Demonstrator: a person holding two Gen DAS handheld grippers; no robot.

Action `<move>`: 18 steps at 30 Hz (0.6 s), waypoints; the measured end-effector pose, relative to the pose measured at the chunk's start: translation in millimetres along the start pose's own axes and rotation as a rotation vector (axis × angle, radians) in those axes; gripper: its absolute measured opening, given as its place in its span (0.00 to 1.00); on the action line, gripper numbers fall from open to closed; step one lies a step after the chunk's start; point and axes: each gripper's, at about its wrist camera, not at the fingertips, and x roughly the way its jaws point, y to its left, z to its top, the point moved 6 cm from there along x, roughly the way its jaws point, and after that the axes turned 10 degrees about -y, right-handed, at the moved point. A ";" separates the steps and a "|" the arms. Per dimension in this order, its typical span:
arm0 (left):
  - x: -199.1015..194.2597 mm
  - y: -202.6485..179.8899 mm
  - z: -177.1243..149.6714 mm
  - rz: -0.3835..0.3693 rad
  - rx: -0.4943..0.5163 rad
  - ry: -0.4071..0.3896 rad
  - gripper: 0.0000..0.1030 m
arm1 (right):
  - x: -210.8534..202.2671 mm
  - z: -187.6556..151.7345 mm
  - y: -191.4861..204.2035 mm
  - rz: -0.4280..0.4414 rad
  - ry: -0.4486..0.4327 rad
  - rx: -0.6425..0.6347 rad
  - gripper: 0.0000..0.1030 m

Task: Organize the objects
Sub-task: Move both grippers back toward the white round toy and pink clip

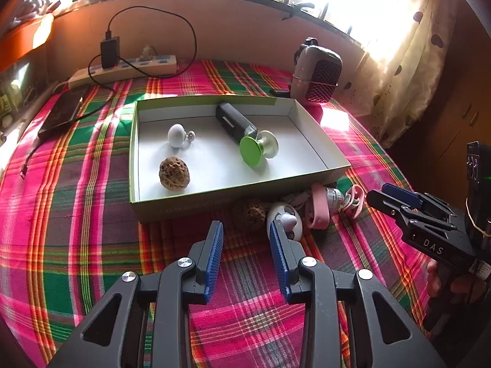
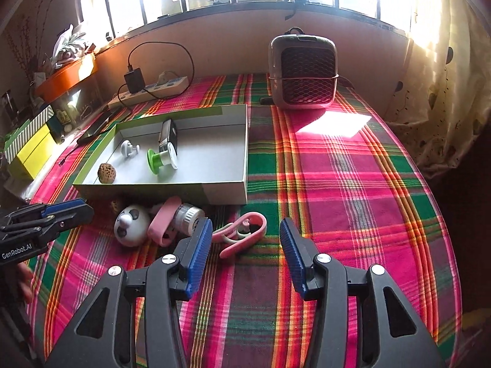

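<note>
Surveying from largest to smallest, the plaid cloth (image 2: pixel 353 184) covers the counter, and the shallow box (image 1: pixel 233 188) on it serves as landmark and evident collection point. Inside the box lie a black cylinder device (image 1: pixel 233 121), a green suction holder (image 1: pixel 256 150), a walnut (image 1: pixel 174 173) and a white knob (image 1: pixel 178 135), judged already sorted. Just in front of the box's near wall a loose cluster waits: a panda toy (image 2: pixel 130 225), a pink strap (image 2: pixel 164 222), a ribbed cap (image 2: pixel 188 216), pink earphones (image 2: pixel 242 234) and a second walnut (image 1: pixel 248 214), half in shadow. The left gripper (image 1: pixel 247 245) hovers before that walnut and toy, jaws apart and empty. The right gripper (image 2: pixel 245 245) hangs over the earphones, jaws likewise spread, holding nothing. Legible writing: "GenRobot.AI" on the left gripper's body, "DAS" on the right's.
</note>
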 end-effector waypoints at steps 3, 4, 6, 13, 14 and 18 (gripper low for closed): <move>3.6 -3.9 -5.2 -0.015 -0.001 0.022 0.29 | 6.3 -5.5 -1.2 0.005 0.018 0.009 0.46; 5.0 -4.7 -6.6 -0.020 -0.005 0.030 0.29 | 8.5 -6.6 -1.5 0.010 0.022 0.015 0.46; 7.5 -6.7 -8.7 -0.032 -0.015 0.041 0.29 | 13.0 -9.4 -2.0 0.020 0.034 0.028 0.46; 13.0 -13.1 -13.5 -0.041 -0.025 0.064 0.30 | 25.7 -6.3 1.5 0.018 0.043 0.040 0.47; 13.4 -14.2 -13.7 -0.042 -0.024 0.067 0.30 | 28.2 -6.6 2.3 0.009 0.050 0.032 0.47; 15.7 -18.3 -15.2 -0.045 -0.015 0.076 0.30 | 33.8 -6.6 3.6 -0.002 0.059 0.023 0.53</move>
